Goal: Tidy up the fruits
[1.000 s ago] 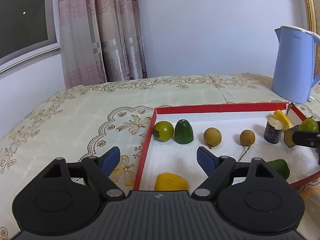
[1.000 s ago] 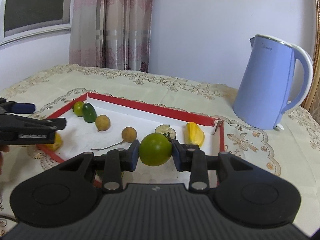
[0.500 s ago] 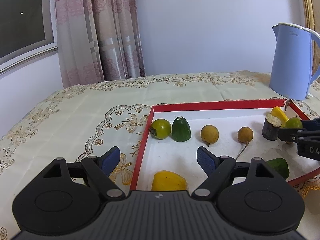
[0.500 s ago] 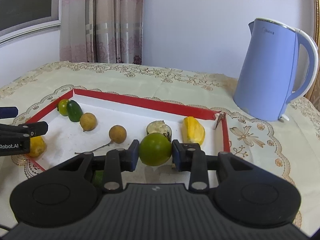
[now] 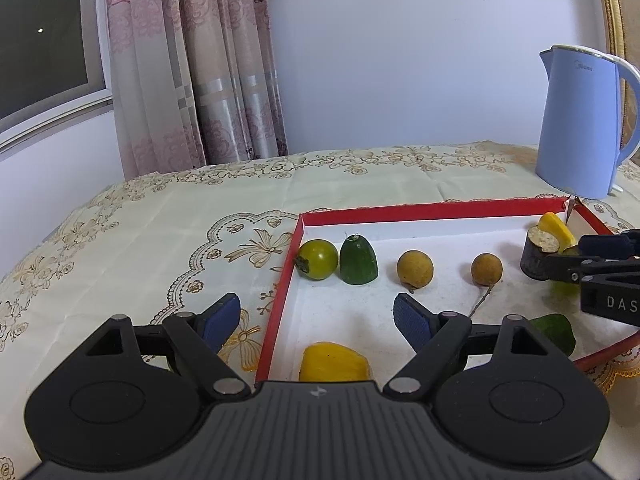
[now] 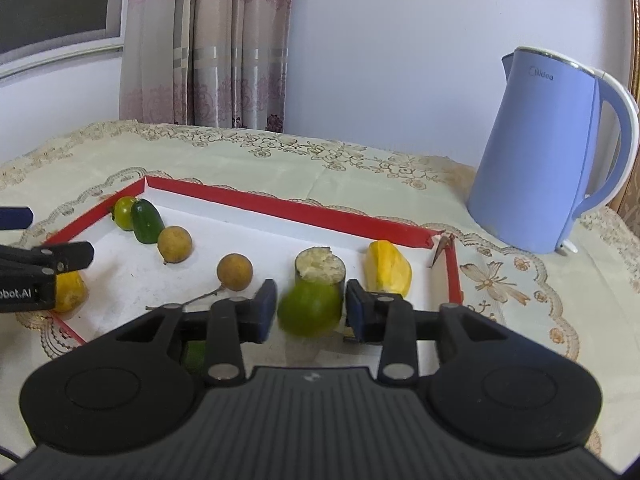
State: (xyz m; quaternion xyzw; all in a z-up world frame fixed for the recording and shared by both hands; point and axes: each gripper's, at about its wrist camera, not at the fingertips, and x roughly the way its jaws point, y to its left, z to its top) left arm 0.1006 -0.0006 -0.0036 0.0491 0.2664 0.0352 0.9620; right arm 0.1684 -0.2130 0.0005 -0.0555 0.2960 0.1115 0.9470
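right wrist view, near to far: the right gripper [image 6: 311, 309] frames a round green fruit [image 6: 310, 309] between its blue pads [image 6: 266, 309]; the fruit is blurred, a narrow gap shows on each side, and whether the pads press it cannot be told. it sits over the white floor of the red-rimmed tray [image 6: 280, 206], just in front of a dark cut stub with a pale top [image 6: 320, 266]. right of the stub lies a yellow wedge [image 6: 387, 268]; left of it, a brown round fruit with a stem [image 6: 235, 272], then a second brown round fruit [image 6: 174, 244], a dark green cut piece [image 6: 147, 222] and a small green tomato-like fruit [image 6: 124, 212] touching it in the far left corner. a blue kettle [image 6: 548, 160] stands on the tablecloth [image 6: 360, 160] beyond the tray's right corner.

left wrist view: the left gripper [image 5: 318, 318] hangs with jaws spread wide and empty, straddling the tray's left rim, above a yellow piece [image 5: 334, 366] at the near edge. a green piece [image 5: 556, 332] lies near right. a curtain [image 5: 192, 68] hangs at the far left.
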